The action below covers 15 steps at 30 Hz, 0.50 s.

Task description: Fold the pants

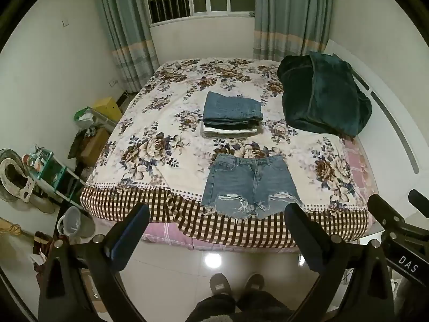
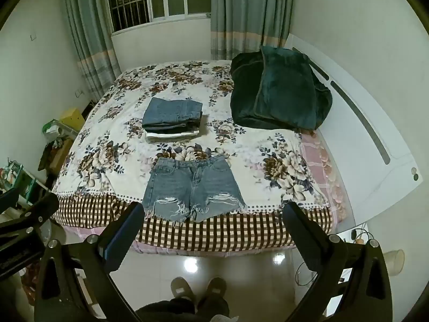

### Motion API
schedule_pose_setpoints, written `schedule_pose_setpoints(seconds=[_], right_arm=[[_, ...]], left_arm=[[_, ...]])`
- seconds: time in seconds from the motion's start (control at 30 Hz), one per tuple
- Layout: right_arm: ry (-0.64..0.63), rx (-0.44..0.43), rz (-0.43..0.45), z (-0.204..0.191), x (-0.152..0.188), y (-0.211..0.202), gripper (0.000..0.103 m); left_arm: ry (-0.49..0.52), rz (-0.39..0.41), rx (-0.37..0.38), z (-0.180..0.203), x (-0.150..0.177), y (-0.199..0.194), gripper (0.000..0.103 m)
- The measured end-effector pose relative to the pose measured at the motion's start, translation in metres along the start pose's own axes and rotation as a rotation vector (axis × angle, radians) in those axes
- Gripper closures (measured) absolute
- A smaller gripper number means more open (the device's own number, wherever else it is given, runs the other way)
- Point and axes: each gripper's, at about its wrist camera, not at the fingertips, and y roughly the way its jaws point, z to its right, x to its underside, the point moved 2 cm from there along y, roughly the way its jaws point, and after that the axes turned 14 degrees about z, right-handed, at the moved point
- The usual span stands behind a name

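Observation:
A pair of light blue denim shorts (image 1: 248, 186) with frayed, ripped hems lies flat and unfolded at the near edge of the bed, waistband away from me; it also shows in the right wrist view (image 2: 191, 189). Behind it sits a stack of folded pants (image 1: 232, 115), blue jeans on top, also in the right wrist view (image 2: 173, 119). My left gripper (image 1: 217, 212) is open and empty, held back from the bed above the floor. My right gripper (image 2: 213, 210) is open and empty, likewise short of the bed edge. The right gripper's body shows at the right of the left view (image 1: 396, 230).
The bed has a floral sheet (image 1: 166, 112) with a checked border. A dark green blanket (image 1: 324, 99) is heaped at the far right by the white headboard (image 2: 375, 139). Cluttered shelves and a bin (image 1: 72, 222) stand left of the bed. The person's slippers (image 1: 236, 284) are on the tiled floor.

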Motion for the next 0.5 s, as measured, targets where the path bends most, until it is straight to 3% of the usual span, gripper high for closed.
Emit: schedule_pose_setpoints(seconds=[0.5], right_arm=[[-0.006,-0.003,0.009,-0.0088,-0.006,-0.0005,0.0]], left_arm=[[0.009,0.002,-0.005,0.0015,0.0008,-0.0003,0.0]])
